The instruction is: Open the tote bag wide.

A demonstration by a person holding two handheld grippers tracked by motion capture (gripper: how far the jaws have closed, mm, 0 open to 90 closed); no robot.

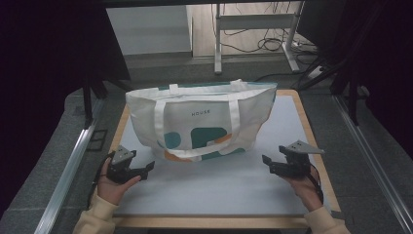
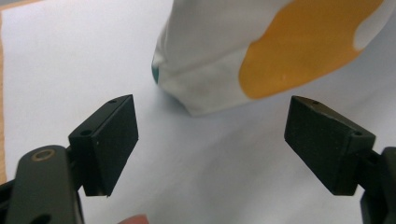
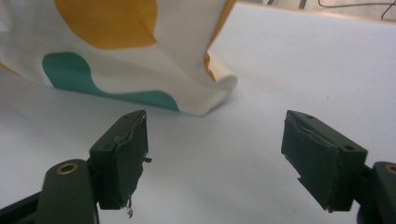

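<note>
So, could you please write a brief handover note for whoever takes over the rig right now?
Left gripper: open, holding nothing, low over the table near the tote bag's near-left bottom corner, not touching it.
Right gripper: open, holding nothing, off the bag's near-right bottom corner, also clear of it.
Tote bag: white with teal and orange shapes, lying on the white table top, handles draped over its front.
Done: nothing visibly handled yet.
Left: probably close in on the bag's bottom corners and grasp them; what follows is your call.
</note>
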